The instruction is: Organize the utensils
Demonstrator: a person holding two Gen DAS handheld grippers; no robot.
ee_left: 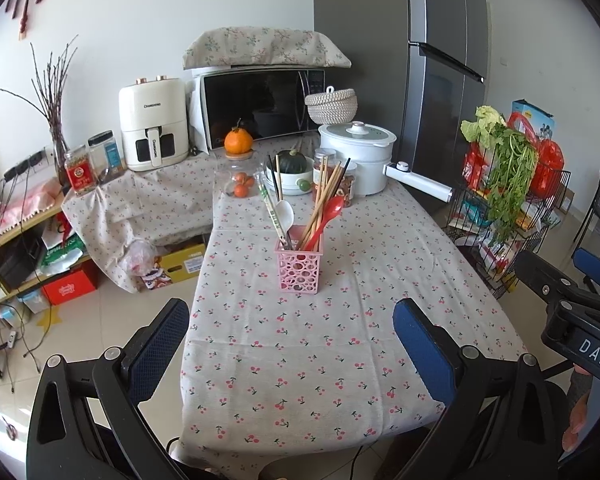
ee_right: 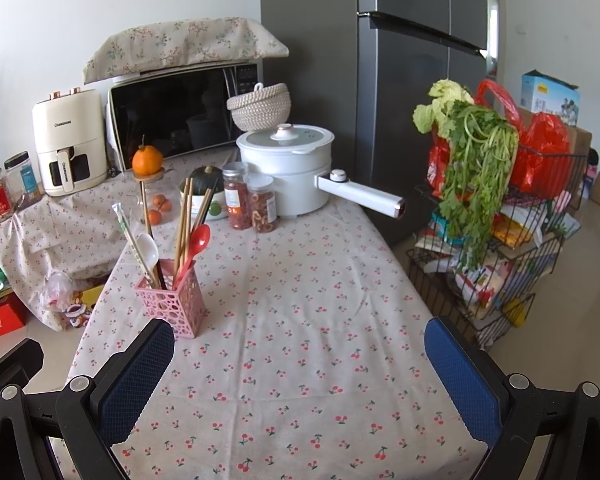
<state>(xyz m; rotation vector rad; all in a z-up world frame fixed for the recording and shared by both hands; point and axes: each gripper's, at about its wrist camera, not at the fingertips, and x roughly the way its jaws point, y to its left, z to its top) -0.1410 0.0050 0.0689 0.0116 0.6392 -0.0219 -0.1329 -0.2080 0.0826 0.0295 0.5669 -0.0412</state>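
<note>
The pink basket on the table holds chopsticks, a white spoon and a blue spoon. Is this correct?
Not quite: the second spoon is red, not blue, as the right wrist view shows. The pink basket on the table does hold chopsticks and a white spoon.

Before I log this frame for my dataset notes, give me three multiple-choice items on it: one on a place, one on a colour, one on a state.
1. Where does the pink utensil holder stand?
A. on the cherry-print tablecloth
B. on top of the microwave
C. on the floor

2. What colour is the spoon beside the white spoon in the holder?
A. green
B. red
C. black

3. How do the two grippers stand?
A. both shut on chopsticks
B. left open, right shut
C. both open and holding nothing

Answers:
1 A, the holder sits upright on the cloth, nearer than the white pot.
2 B, the red spoon leans among the wooden chopsticks.
3 C, the left gripper and the right gripper each show wide-apart pads with only cloth between.
</note>
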